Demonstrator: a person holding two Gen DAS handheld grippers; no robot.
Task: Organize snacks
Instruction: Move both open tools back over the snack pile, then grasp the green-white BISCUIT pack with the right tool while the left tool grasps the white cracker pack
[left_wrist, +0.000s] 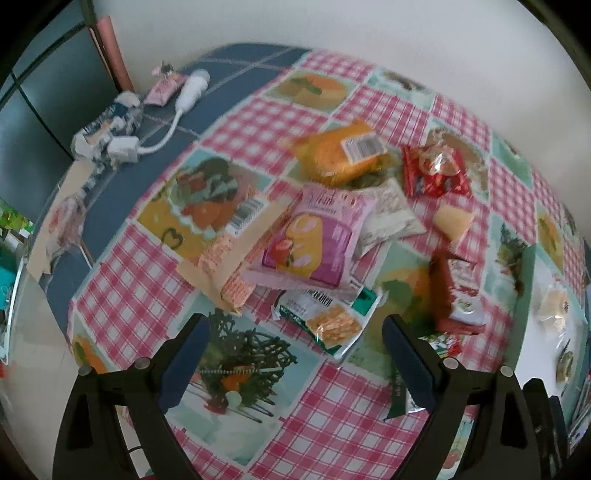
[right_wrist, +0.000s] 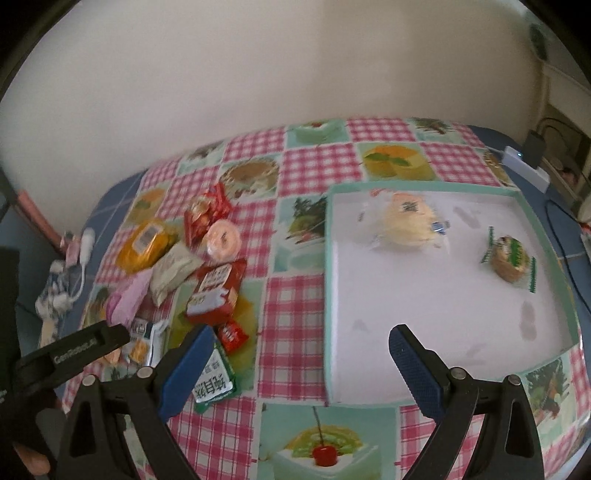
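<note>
Hovering over the snack pile, the left hand-held gripper (left_wrist: 295, 354) has its blue-padded jaws spread wide with nothing between them; a white-and-green cracker packet (left_wrist: 328, 321) lies on the cloth just beyond the tips. The right hand-held gripper (right_wrist: 301, 363) is likewise spread apart and empty, its left finger above a green-and-white sachet (right_wrist: 214, 386) and its right finger above the near edge of a shallow tray (right_wrist: 327, 295) — whether either finger touches what lies below cannot be told.

The pile is mostly crinkly foil and plastic: a pink pillow pack (left_wrist: 314, 243) lying over a pale beige pack (left_wrist: 388, 218), an orange bun wrapper (left_wrist: 340, 155) with a barcode label, a glossy red sweet wrapper (left_wrist: 436, 170), and a red carton-like pack (left_wrist: 458, 295) just beside them. The tray is rectangular, white inside with a mint-green rim, and holds two wrapped pastries well apart: a pale round one (right_wrist: 406, 221) and a smaller brown one (right_wrist: 511, 258) in green-edged film.

The worktop (right_wrist: 295, 295) is covered by a shiny oilcloth of pink gingham squares and dessert pictures; blue tile shows past its edge, where a white cable adapter (left_wrist: 155, 122) lies. A plain off-white wall stands behind.
</note>
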